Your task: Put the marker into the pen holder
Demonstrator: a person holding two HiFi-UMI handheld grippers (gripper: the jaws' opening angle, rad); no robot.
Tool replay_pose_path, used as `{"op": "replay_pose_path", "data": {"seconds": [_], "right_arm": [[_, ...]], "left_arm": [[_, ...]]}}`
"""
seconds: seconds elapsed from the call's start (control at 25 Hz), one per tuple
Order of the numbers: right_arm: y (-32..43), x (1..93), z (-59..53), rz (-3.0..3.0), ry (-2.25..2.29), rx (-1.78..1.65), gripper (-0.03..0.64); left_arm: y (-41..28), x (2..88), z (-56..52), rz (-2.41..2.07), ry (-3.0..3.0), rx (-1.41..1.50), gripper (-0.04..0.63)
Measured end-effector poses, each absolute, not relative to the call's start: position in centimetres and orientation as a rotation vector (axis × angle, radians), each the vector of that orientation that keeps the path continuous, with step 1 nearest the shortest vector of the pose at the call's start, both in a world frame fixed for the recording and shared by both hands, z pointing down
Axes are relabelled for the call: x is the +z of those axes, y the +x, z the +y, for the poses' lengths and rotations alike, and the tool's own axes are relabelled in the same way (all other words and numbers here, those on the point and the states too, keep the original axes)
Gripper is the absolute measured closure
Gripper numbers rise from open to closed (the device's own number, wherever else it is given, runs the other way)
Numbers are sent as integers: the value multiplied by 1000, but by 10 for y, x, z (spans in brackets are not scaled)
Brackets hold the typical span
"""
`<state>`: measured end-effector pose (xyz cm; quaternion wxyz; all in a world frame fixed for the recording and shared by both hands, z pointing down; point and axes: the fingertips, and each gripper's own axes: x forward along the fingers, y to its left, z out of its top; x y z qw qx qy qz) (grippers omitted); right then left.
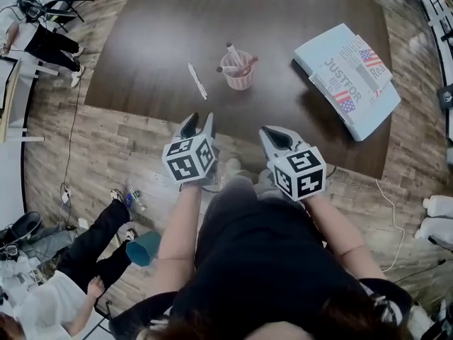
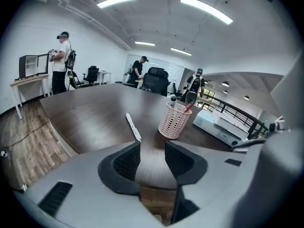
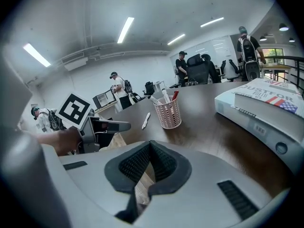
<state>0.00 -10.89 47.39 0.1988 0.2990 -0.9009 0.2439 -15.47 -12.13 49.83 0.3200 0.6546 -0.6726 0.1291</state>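
Note:
A white marker (image 1: 197,81) lies flat on the dark wooden table (image 1: 141,48), just left of a pink perforated pen holder (image 1: 238,70) that has a few pens standing in it. Both grippers hover over the table's near edge, well short of the marker. My left gripper (image 1: 199,123) is open with nothing between its jaws; its own view looks past the left gripper (image 2: 152,148) to the marker (image 2: 133,127) and holder (image 2: 174,121). My right gripper (image 1: 277,137) is shut and empty; past the right gripper (image 3: 151,146) lie the marker (image 3: 146,120) and holder (image 3: 168,113).
A light blue box with printed booklets on top (image 1: 350,76) sits at the table's right side. On the floor at lower left a person sits (image 1: 85,261) beside a teal cup (image 1: 145,248). Other people stand at desks in the background.

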Motion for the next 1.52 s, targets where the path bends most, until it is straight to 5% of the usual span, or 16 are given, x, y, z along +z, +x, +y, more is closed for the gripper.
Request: {"op": "replay_pose_path", "data": {"seconds": [0.76,0.88,1.52], "right_arm": [[-34,493,-172,-2440,812,753,600],[-38,495,-176,-2435,802,763,599],[-43,493,-176,-2449,786,751,600]], "left_arm": [[-188,554,-196,-1693,1607,579,420],[-193,558,-198,-1704,1584,646,475],[-210,546,-189,-1754,1584,566,520]]}}
